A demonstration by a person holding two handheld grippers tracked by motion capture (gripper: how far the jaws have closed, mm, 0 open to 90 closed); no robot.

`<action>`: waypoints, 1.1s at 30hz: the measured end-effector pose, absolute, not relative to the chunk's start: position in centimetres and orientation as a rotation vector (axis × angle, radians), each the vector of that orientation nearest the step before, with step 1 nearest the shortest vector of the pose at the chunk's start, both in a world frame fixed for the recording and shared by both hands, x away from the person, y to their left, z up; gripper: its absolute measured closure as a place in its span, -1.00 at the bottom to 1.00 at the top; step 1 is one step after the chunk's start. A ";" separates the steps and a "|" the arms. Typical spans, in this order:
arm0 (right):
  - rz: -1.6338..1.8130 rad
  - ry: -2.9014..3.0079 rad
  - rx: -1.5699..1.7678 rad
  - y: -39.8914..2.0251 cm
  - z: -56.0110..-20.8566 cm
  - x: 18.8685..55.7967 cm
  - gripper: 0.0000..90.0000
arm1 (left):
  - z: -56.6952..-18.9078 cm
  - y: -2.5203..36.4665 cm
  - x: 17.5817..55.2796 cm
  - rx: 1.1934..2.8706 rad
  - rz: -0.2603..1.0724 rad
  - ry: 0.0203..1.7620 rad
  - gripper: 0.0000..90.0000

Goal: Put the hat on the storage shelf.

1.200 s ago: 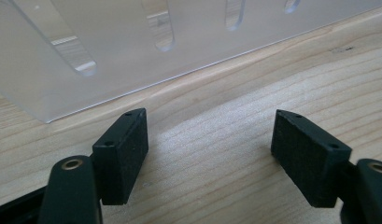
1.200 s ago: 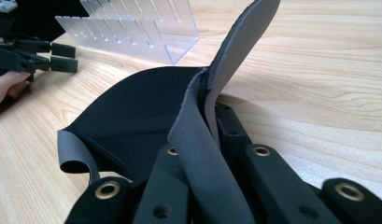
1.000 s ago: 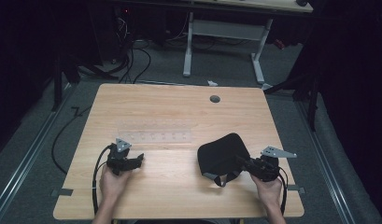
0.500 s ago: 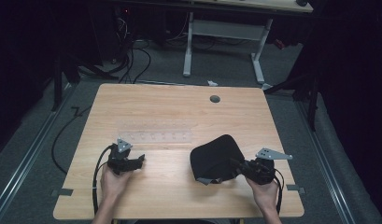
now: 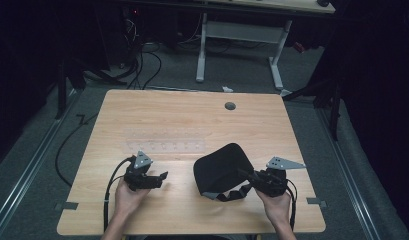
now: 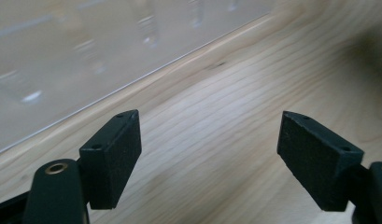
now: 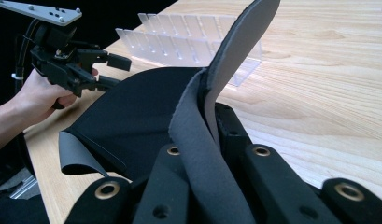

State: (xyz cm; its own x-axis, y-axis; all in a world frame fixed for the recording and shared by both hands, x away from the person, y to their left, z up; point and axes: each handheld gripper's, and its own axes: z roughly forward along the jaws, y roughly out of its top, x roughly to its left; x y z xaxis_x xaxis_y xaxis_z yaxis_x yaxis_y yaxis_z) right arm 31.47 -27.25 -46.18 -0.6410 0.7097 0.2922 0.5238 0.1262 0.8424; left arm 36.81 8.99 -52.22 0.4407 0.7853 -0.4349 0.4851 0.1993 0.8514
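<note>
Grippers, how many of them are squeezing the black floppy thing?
1. The right gripper is shut on the black neoprene piece at its near right edge. The left gripper is open, apart from it on the left.

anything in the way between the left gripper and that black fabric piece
Nothing visible: bare table lies between the open left gripper and the black fabric piece. The clear rack sits farther back. The right gripper clamps its strap.

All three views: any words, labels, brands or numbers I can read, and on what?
None can be read.
Black fabric piece: plain, no label showing.
Clear rack: no markings.
Table: bare wood, no text.
Grey plates on the tongs: holes, no print.
</note>
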 end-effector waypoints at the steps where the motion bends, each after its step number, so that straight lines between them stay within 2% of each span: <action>1: 1.539 2.215 1.229 -27.1 -46.2 31.5 0.89 | -52.1 8.7 36.5 1.454 0.288 1.183 -0.49; 14: 1.509 2.250 1.250 -25.8 -46.4 32.2 0.89 | -50.2 4.6 32.7 1.544 0.219 0.964 -0.49; 33: 1.449 2.323 1.268 -23.8 -46.2 33.2 0.88 | -50.1 3.5 32.2 1.563 0.246 0.900 -0.43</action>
State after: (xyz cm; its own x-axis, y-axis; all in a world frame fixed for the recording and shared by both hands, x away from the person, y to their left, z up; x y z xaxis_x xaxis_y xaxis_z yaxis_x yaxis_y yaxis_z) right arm 33.19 -23.80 -46.20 -0.6405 0.7042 0.3065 0.5851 0.1889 0.7886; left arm 32.19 3.51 -50.12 0.6725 0.6603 -0.3341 0.3984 0.0574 0.9154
